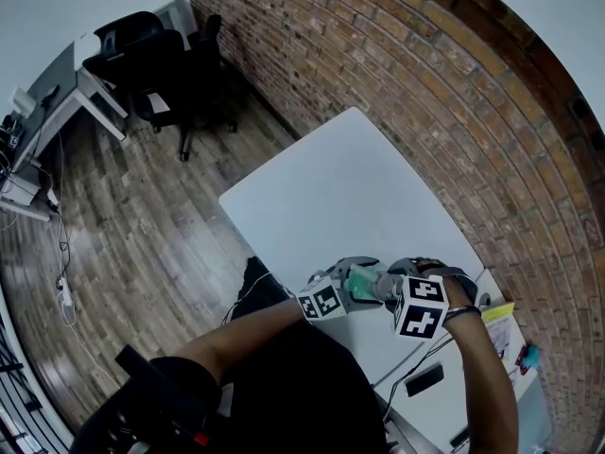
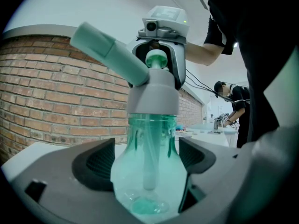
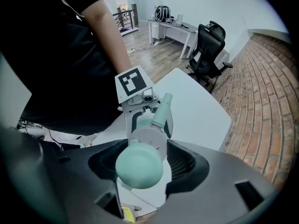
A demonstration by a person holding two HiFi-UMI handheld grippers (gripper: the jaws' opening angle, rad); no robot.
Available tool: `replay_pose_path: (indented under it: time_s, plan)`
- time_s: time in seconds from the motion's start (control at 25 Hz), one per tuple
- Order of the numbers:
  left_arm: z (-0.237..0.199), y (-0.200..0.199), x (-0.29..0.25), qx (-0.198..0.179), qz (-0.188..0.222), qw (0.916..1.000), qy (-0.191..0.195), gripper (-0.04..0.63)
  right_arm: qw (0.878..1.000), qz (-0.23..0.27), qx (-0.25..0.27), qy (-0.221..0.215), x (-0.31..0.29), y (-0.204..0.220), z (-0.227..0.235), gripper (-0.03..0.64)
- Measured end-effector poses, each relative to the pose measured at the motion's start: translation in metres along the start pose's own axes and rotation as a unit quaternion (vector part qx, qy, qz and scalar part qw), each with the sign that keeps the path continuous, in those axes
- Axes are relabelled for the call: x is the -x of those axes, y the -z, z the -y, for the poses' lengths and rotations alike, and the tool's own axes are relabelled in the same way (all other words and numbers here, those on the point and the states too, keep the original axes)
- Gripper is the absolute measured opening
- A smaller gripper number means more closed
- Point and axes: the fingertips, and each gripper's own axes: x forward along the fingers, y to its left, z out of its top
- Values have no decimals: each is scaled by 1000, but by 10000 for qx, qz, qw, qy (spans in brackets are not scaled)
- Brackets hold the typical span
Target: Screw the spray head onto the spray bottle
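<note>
We see the translucent green plastic spray bottle (image 2: 149, 181) standing upright between the jaws of the left claw (image 2: 147, 160), which comes at it from the side. Both dark ribbed pads (image 2: 96, 164) press on the bottle's wide shoulder, so this claw is clamped on the bottle. A pale dip tube (image 2: 148, 167) runs down inside it. The grey and mint-green spray head (image 2: 154, 94) sits on the bottle's neck, and its mint nozzle (image 2: 105, 48) slants up to the left in the left gripper view.

The right claw (image 3: 140, 160) reaches straight down over the top. In its own view we look along the bottle from above. The round mint cap (image 3: 138, 167) on top of the head is nearest the camera, and the grey body beneath it lies between the two jaws, which close against its sides. So the right claw is clamped on the spray head.

In the head view both claws meet in front of the person, over the near edge of the white rectangular desk (image 1: 331, 187), with the bottle between them. We cannot tell whether the bottle's base touches the desk. A red brick wall (image 1: 425, 83) runs along the desk's far side. A black office chair (image 1: 180, 64) stands well apart on the wooden plank floor (image 1: 142, 225).
</note>
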Motion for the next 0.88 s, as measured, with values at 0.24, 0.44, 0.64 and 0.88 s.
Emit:
replay_pose_path:
  time_s: [0.24,0.44,0.64,0.88]
  plan:
    - [1,1,-1,2,-13,10000,13,417,9981,146,-596,-68,0,0,1,259]
    - [1,3,2,11,-41,10000,8,417,9938,349,-1051,-61,0,-2,2,259]
    - [0,1,-1,-3,1,10000,13,417,9906,334,-1329,-43,1,0,3,259]
    - [0,-5,0,-51,20,10000,30,417,9822,360,-1842,10,1,1,5,259]
